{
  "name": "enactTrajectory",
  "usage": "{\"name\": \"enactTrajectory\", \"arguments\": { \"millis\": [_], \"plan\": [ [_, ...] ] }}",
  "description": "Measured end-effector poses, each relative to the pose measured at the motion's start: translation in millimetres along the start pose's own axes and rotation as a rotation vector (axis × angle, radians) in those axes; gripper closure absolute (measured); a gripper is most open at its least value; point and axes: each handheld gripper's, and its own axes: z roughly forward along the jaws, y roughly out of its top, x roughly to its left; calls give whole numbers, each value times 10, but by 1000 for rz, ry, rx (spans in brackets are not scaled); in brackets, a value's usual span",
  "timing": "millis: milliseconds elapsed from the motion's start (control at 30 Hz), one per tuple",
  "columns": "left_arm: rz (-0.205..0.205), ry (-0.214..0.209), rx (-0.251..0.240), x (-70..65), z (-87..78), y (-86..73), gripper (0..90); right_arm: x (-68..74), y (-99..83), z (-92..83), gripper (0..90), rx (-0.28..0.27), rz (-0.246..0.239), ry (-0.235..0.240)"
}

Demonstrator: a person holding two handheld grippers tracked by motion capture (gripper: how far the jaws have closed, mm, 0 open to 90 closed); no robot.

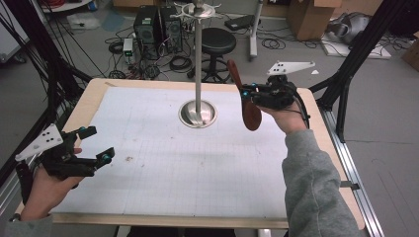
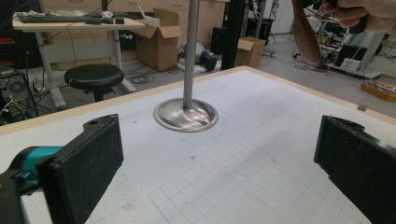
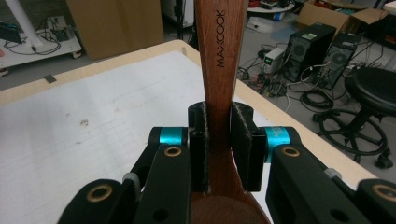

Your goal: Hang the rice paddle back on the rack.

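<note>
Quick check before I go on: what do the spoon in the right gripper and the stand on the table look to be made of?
Spoon: wood, by its reddish-brown colour and faint grain, smooth, probably oiled or varnished; a brand name is printed on the handle. Stand: metal, likely steel, by its silvery pole and domed base with soft brushed reflections. The right gripper is shut on the spoon's handle.

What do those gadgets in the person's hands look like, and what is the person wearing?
Each hand-held gripper, left and right, is black with teal fittings, brass-coloured rivets and flat black pads, topped by a pale grey three-cornered plate with dark dots. The sleeve is grey.
</note>
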Motion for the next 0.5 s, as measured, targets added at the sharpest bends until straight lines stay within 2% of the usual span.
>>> {"name": "enactTrajectory", "arguments": {
  "millis": [133, 333, 500],
  "plan": [
    [-2, -1, -2, -4, -13, -1, 18, -41, 74, -1, 779, 1, -2, -2],
    [-1, 3, -3, -5, -30, -4, 18, -110, 179, -7, 779, -30, 19, 3],
    [-2, 0, -6, -21, -39, -3, 18, -126, 278, 27, 779, -28, 1, 0]
  ]
}}
